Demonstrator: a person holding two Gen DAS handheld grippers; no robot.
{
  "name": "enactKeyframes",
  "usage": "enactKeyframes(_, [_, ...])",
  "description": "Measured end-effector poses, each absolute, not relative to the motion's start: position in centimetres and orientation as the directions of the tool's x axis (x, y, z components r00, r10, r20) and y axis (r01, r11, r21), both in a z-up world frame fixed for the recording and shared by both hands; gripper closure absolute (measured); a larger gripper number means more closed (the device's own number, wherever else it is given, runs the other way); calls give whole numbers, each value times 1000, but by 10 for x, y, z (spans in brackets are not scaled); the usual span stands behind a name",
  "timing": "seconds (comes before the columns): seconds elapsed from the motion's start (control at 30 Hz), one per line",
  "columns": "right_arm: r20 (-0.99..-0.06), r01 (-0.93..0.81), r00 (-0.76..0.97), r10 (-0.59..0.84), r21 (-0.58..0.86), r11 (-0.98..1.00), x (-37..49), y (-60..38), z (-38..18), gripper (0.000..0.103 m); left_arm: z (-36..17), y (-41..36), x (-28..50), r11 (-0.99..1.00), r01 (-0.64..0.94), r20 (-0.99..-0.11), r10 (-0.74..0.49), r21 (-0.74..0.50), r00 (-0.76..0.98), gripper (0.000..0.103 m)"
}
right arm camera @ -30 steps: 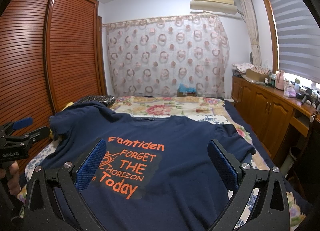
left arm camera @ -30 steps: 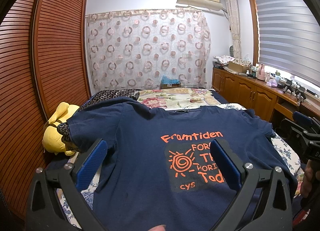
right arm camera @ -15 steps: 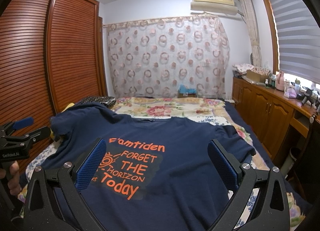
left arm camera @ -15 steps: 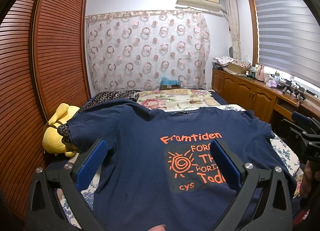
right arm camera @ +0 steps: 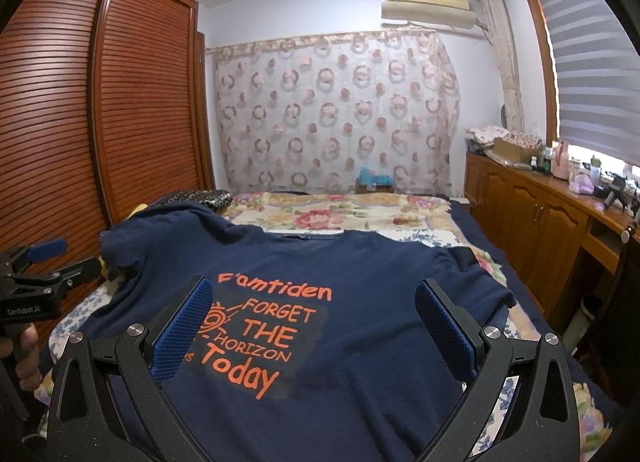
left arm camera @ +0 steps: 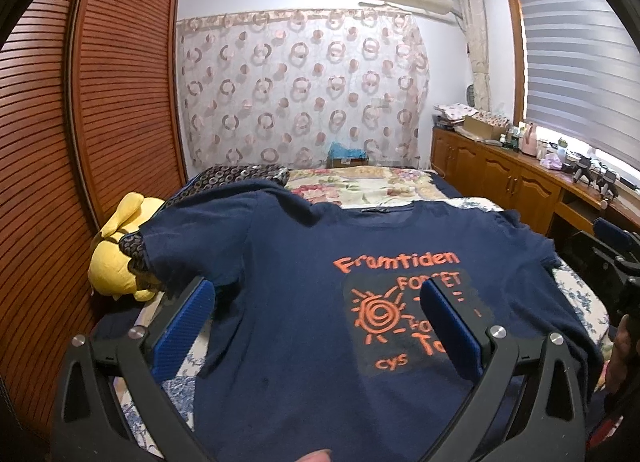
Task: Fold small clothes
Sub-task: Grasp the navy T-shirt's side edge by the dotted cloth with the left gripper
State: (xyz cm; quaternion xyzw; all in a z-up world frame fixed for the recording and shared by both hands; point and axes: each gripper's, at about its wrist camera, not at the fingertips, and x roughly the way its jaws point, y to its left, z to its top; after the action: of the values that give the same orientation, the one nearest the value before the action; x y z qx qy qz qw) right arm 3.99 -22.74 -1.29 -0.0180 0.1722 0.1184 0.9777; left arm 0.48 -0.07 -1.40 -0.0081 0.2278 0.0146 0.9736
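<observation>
Between the blue fingers [left arm camera: 188,322] of the left gripper [left arm camera: 316,326], spread wide apart and holding nothing, lies the navy T-shirt [left arm camera: 288,282]; the right gripper [right arm camera: 310,330] hovers over it the same way, its fingers [right arm camera: 446,326] also apart and empty. It is spread print-up on the bed [right arm camera: 340,214], collar far, hem near. Being soft, light cloth, it will likely sag and slide, so pinching hem corners or shoulder seams seems wisest. Its left sleeve [left arm camera: 192,238] drapes over a yellow plush toy [left arm camera: 116,262] at the bed's left edge, just beside the wardrobe [left arm camera: 60,142]; the right sleeve [right arm camera: 480,286] bunches near the right edge. Open quilt remains far beyond the collar.
</observation>
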Motion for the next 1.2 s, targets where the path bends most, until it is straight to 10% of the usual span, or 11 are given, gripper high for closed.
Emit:
enactKeyframes(0.67, [-457,-443,794,400,16,897,102,-177,-60,0,-57,112,32,994,-90,-555,39,-65,831,0])
enactKeyframes(1.2, [-575,-541,691,438,-10,841,122,-143,-87,2,-47,209,111,972,-125,-613,-26,-201,790,47])
